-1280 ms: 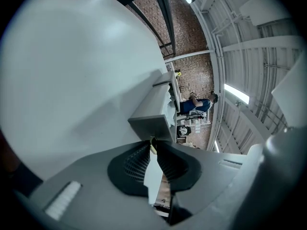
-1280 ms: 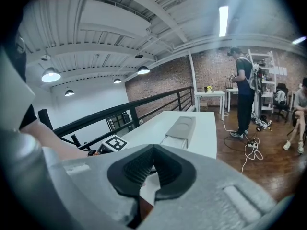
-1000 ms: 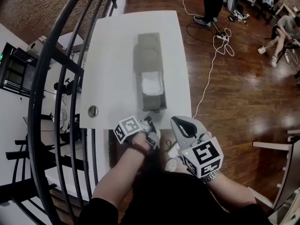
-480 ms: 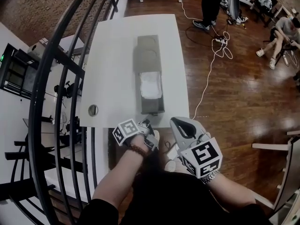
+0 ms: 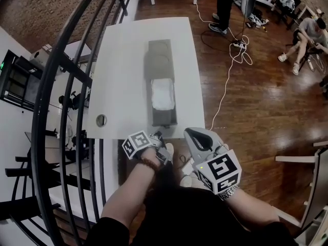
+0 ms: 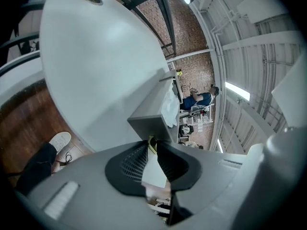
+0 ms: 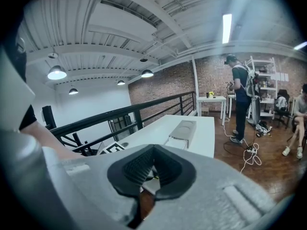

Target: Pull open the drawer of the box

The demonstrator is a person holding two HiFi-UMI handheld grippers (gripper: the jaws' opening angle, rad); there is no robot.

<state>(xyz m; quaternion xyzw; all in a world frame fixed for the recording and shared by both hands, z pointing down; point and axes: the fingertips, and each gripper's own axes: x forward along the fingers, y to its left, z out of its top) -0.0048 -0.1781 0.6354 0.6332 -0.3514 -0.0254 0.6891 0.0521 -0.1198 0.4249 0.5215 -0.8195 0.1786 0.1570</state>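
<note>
A long grey box [image 5: 160, 55] lies along the white table [image 5: 123, 70]. Its drawer [image 5: 165, 119] is pulled out toward me, with white padding [image 5: 162, 94] showing inside. My left gripper [image 5: 160, 136] sits at the drawer's front wall [image 6: 151, 121], by the table's near edge. In the left gripper view my left gripper [image 6: 152, 144] has its jaws nearly together, pinching a small yellowish pull tab on that wall. My right gripper [image 5: 192, 136] hovers off the table edge, right of the left one. In its own view the right gripper [image 7: 153, 150] holds nothing, tips touching, and the box [image 7: 184, 128] lies well ahead.
A black metal railing [image 5: 61, 86] curves along the table's left side. A round cable hole [image 5: 101, 120] sits near the table's front left corner. A white cable [image 5: 230, 70] trails over the wooden floor to the right, where people stand and sit at the back.
The drawer front has come slightly nearer the table's near edge, and more white padding shows. Both grippers stay almost where they were.
</note>
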